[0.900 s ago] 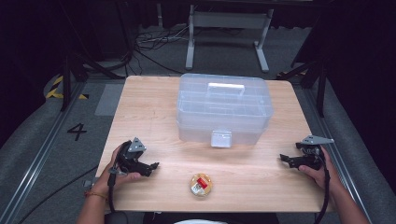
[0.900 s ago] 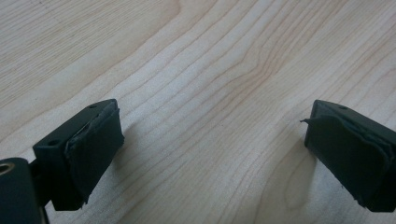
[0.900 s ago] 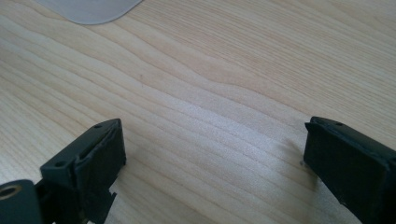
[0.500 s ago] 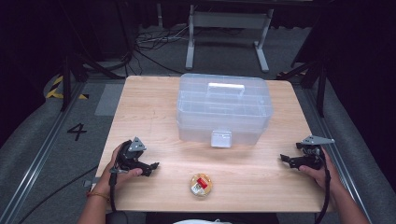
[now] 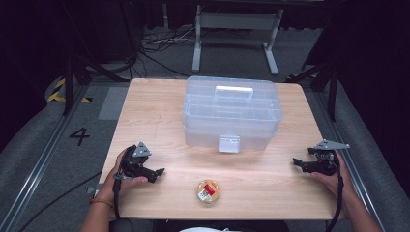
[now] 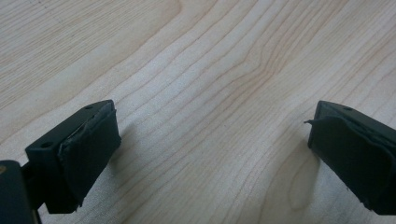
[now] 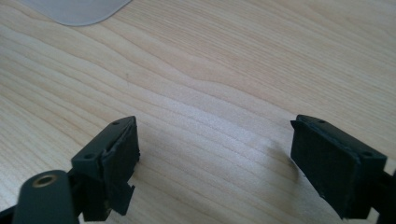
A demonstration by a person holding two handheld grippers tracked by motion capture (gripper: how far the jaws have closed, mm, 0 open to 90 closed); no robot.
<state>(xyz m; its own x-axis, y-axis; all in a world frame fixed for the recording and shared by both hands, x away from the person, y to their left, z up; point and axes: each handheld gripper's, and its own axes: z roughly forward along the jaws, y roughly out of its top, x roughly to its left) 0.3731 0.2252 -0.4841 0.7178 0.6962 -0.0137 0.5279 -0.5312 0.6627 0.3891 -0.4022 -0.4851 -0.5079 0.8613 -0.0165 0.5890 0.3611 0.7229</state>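
A clear plastic storage box (image 5: 232, 112) with a lid, a handle and a front latch stands at the middle of the wooden table (image 5: 154, 104). A small round tan object with a red and white top (image 5: 208, 191) lies near the front edge. My left gripper (image 5: 158, 175) rests on the table at the front left, pointing right toward that round object; its jaws stand open over bare wood (image 6: 210, 135). My right gripper (image 5: 296, 164) rests at the front right, pointing left, open too (image 7: 215, 158). A corner of the box (image 7: 77, 10) shows in the right gripper view.
The table's edges drop to grey floor mats on both sides. Beyond the far edge stand a metal frame (image 5: 234, 21) and loose cables (image 5: 159, 43). Bare wood lies between each gripper and the round object.
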